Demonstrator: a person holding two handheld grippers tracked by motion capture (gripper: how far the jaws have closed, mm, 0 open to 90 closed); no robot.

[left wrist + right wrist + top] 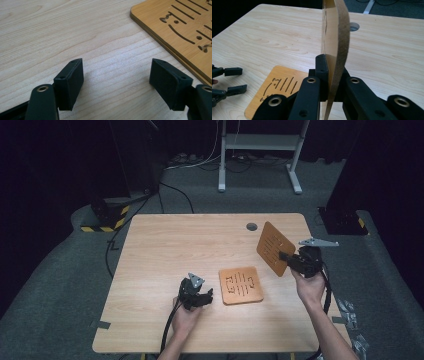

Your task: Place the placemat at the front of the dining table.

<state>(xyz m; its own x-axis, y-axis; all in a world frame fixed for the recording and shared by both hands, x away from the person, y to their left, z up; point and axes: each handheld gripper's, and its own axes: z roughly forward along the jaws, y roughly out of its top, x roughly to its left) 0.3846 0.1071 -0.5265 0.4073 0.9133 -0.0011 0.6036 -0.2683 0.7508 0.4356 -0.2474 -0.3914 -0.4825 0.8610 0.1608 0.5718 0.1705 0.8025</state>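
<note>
Two thin wooden boards with cut-out slots are in play. One board (241, 285) lies flat on the table near the middle; its corner (180, 32) is at the upper right of the left gripper view, and it lies low left (274, 87) in the right gripper view. The other board (273, 247) is held up on edge above the table's right side, my right gripper (288, 258) shut on its lower edge (335, 50). My left gripper (206, 296) rests on the table just left of the flat board, open (116, 75), nothing between its jaws.
The light wooden table (170, 250) has a grey round cable port (251, 226) near its far edge. Beyond it stand a white metal frame (260, 150) and cables on grey carpet. Small metal parts (350, 315) lie on the floor at the right.
</note>
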